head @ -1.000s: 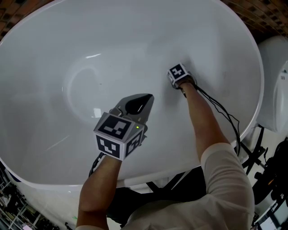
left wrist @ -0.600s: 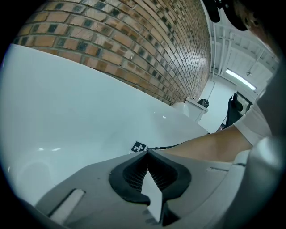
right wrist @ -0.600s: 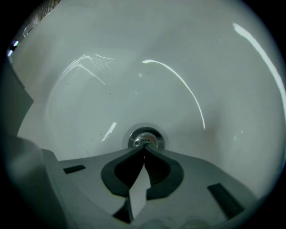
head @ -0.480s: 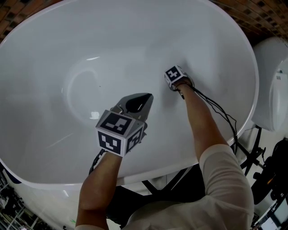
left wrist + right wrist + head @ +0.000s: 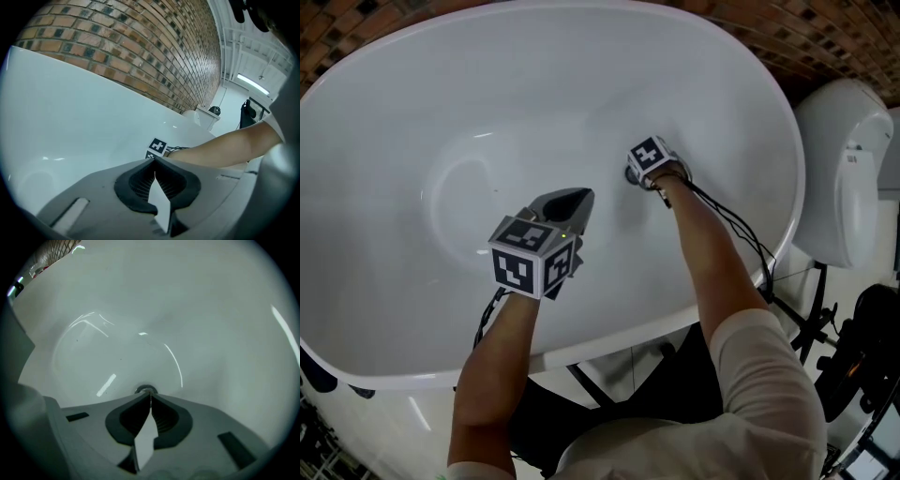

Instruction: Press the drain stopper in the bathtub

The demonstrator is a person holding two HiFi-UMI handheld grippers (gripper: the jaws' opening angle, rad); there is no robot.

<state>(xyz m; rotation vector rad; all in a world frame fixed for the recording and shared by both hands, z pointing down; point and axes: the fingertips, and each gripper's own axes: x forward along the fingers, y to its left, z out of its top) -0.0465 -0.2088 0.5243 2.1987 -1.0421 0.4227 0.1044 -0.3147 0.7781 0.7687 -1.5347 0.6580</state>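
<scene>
Right gripper view showed the right gripper (image 5: pixel 149 395), fingers closed and empty, tip at the stopper (image 5: pixel 146 389), so the press seemed imminent or underway, while the left gripper (image 5: pixel 154 160) hung closed and empty over the bathtub (image 5: pixel 412 103).

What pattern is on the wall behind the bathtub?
The brick wall is reddish-brown with some darker bricks; clearest in the left gripper view.

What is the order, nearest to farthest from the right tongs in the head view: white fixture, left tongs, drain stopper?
1. Drain stopper, at the tips of the right tongs.
2. Left tongs, to the left, over the bathtub.
3. White fixture, far right, outside the bathtub.
</scene>
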